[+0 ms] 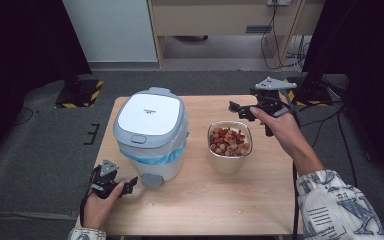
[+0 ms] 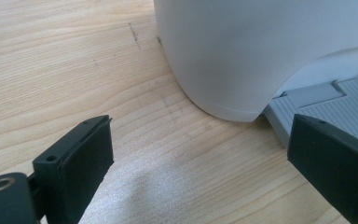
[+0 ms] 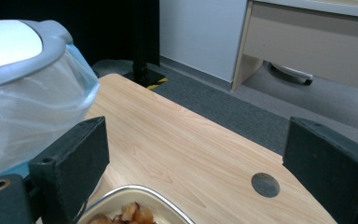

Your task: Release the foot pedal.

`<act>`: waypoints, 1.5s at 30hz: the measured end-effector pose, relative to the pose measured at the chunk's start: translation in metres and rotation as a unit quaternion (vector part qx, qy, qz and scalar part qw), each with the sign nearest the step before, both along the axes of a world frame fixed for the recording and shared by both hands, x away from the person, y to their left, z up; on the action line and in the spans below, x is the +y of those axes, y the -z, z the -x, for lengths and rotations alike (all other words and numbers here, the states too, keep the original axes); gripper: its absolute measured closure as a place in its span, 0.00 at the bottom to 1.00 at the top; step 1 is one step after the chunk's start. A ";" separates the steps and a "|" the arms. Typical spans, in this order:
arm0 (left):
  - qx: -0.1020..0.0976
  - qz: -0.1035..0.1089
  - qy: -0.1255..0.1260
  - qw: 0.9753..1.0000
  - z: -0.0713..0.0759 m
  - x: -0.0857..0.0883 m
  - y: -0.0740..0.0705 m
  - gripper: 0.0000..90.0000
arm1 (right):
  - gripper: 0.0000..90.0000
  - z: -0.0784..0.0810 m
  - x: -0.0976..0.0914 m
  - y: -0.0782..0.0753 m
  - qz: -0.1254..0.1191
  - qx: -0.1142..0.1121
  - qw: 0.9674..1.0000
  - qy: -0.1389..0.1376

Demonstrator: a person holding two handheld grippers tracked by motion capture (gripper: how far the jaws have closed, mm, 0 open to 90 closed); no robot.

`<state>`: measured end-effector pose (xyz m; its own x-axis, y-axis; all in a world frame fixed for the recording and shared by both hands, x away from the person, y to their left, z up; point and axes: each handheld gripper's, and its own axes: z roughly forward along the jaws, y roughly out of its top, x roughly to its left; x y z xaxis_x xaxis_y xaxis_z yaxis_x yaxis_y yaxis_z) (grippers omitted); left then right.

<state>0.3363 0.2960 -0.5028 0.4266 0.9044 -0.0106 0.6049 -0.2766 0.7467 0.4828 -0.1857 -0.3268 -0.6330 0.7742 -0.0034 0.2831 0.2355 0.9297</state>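
A white pedal bin (image 1: 150, 131) with a grey-rimmed lid and a blue liner stands on the left half of the wooden table (image 1: 195, 200). Its grey pedal (image 1: 152, 179) sticks out at the front. My left gripper (image 1: 129, 185) rests low at the table's front left, open, its jaws just short of the pedal (image 2: 326, 105) and the bin's base (image 2: 242, 51); nothing lies between them (image 2: 203, 135). A metal bowl (image 1: 229, 159) of red and brown food pieces sits right of the bin. My right gripper (image 1: 239, 111) hovers open over the bowl's far rim (image 3: 135, 198), empty (image 3: 196, 135).
The bin's lid (image 3: 14, 46) and bulging liner (image 3: 37, 102) stand close on the left in the right gripper view. A round hole (image 3: 265, 184) marks the tabletop near the far edge. Grey carpet, stand bases and cables surround the table.
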 end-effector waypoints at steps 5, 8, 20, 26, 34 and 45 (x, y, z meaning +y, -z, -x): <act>0.004 -0.005 0.002 1.000 0.000 -0.001 0.001 0.07 | 0.08 0.001 -0.011 0.006 -0.002 0.004 1.000 0.015; 0.005 -0.004 0.002 1.000 -0.001 0.000 0.002 0.07 | 0.08 0.002 -0.017 0.010 -0.002 0.006 1.000 0.021; 0.017 -0.002 -0.003 1.000 -0.003 0.001 0.005 0.07 | 0.08 0.009 -0.049 0.028 0.000 0.011 0.998 0.067; 0.017 -0.002 -0.005 1.000 -0.003 0.002 0.005 0.07 | 0.08 0.016 -0.061 0.043 0.005 0.019 0.997 0.078; 0.024 -0.012 -0.003 1.000 -0.004 0.001 0.007 0.07 | 0.09 0.032 -0.084 0.072 0.009 0.038 0.995 0.097; 0.026 -0.017 -0.005 0.999 -0.004 0.002 0.009 0.07 | 0.09 0.053 -0.102 0.114 0.019 0.064 0.992 0.105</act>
